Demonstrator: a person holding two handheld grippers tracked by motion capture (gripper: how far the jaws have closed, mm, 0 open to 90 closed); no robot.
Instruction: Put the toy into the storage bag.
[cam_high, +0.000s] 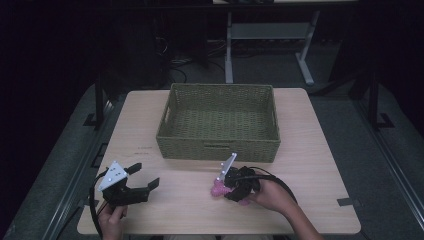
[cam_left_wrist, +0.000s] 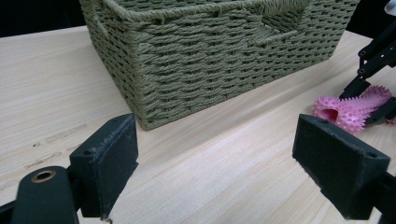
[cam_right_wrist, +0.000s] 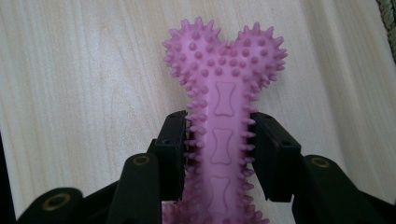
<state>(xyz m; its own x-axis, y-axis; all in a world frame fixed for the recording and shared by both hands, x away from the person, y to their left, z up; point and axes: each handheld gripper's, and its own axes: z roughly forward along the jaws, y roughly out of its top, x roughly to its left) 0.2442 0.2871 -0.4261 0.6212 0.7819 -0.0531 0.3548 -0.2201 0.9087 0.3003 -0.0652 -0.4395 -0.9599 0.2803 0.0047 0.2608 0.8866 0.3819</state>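
Note:
A pink spiky bone-shaped toy (cam_right_wrist: 223, 93) lies on the wooden table (cam_high: 320, 165), in front of the basket. My right gripper (cam_right_wrist: 219, 149) is shut on the toy's shaft, its two black pads (cam_right_wrist: 173, 154) pressing against the spikes on both sides. From above, the right gripper (cam_high: 231, 189) covers most of the pink toy (cam_high: 217, 190), and a hand holds it from the right. My left gripper (cam_high: 144, 176) rests near the table's front left, open with nothing between its pads (cam_left_wrist: 108, 163). Off to the right in the left gripper view lies the toy (cam_left_wrist: 348, 109).
A green woven basket (cam_high: 218, 149) stands in the middle of the table, just behind both grippers; its corner (cam_left_wrist: 140, 84) looms close in the left gripper view. Metal table legs (cam_high: 229, 50) and cables show on the dark floor behind.

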